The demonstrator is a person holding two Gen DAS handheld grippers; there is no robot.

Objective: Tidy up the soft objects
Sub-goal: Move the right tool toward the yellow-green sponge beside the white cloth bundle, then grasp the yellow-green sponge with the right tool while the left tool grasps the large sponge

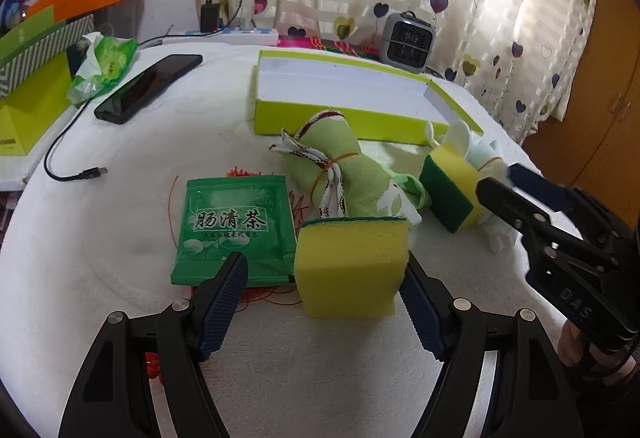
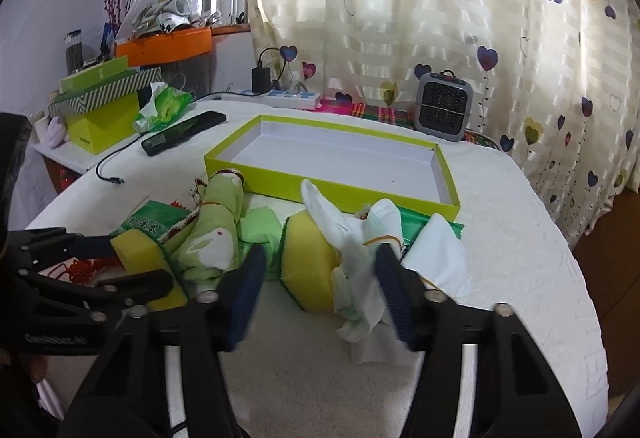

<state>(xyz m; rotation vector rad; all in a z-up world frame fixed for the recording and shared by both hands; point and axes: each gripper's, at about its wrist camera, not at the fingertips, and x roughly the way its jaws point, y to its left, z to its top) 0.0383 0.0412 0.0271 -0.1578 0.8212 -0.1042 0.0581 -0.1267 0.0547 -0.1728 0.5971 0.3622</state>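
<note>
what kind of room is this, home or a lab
Most likely a lived-in home room, perhaps a bedroom. Heart-print curtains hang behind the white-covered table, a small heater stands at its back edge, and a phone lies near a power strip with a plugged-in charger.

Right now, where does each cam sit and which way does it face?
Left wrist: on the left gripper, low over the table, facing the curtain; its open jaws flank a yellow sponge; the right gripper enters at right.
Right wrist: on the right gripper, same heading; open jaws around a second sponge and white cloth; left gripper at left.
Shared: lime tray, green roll, phone, heater.
</note>
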